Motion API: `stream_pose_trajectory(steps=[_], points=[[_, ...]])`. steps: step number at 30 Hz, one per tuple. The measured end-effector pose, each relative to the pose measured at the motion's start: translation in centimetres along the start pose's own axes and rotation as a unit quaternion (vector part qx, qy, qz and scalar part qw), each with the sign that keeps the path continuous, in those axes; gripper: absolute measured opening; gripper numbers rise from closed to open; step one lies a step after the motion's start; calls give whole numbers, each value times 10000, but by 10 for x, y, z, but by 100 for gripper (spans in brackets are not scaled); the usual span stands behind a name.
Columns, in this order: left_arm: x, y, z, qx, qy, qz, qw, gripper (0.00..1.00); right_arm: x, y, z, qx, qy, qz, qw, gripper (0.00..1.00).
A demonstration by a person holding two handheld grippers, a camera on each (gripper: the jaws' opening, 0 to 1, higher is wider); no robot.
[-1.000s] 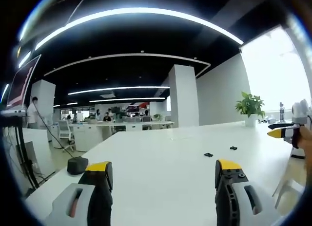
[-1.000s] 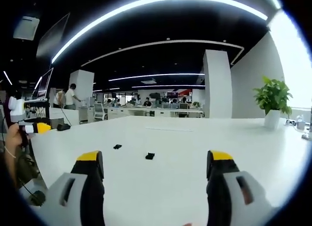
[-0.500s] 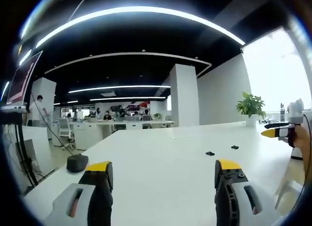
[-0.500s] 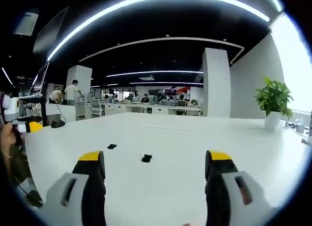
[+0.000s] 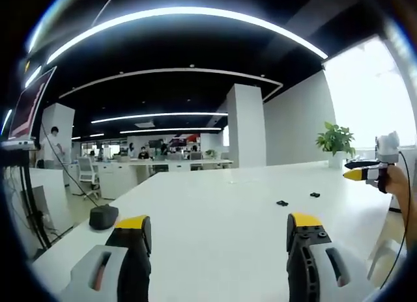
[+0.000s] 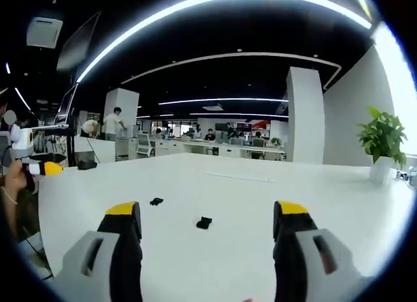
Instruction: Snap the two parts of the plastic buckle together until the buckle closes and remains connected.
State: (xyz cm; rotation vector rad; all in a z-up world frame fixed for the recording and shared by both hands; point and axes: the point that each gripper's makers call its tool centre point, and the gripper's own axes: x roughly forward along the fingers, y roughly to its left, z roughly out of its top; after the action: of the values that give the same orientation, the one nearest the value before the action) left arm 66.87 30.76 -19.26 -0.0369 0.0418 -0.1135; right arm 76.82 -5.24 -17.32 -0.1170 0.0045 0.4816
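Black buckle parts apart, shapes indistinct.

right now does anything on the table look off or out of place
Nothing stands out. The two small black plastic buckle halves lie apart on the white table, not yet joined. Both the left tool and the right tool are open and hold nothing.

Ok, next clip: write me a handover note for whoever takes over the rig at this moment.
Left tongs: open, empty, above the white table.
Right tongs: open, empty, also short of the parts.
Buckle parts: two small black pieces lying apart on the table, nearer buckle piece and farther buckle piece.
Done: nothing gripped or joined.
Left: pick up one piece with each tongs, line them up, snap them shut.
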Motion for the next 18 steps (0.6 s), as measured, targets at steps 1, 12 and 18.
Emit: stream_pose_trajectory(steps=[1,12,18], points=[[0,0,0,-7,-4,0,10000,87,2,0,0,-6,5,58,10000,84],[3,-5,-3,30,51,-36,10000,87,16,-7,-8,15,149,234,9996,82],[4,-9,-2,49,40,-79,9999,87,23,-12,-20,-130,409,330,9985,82]])
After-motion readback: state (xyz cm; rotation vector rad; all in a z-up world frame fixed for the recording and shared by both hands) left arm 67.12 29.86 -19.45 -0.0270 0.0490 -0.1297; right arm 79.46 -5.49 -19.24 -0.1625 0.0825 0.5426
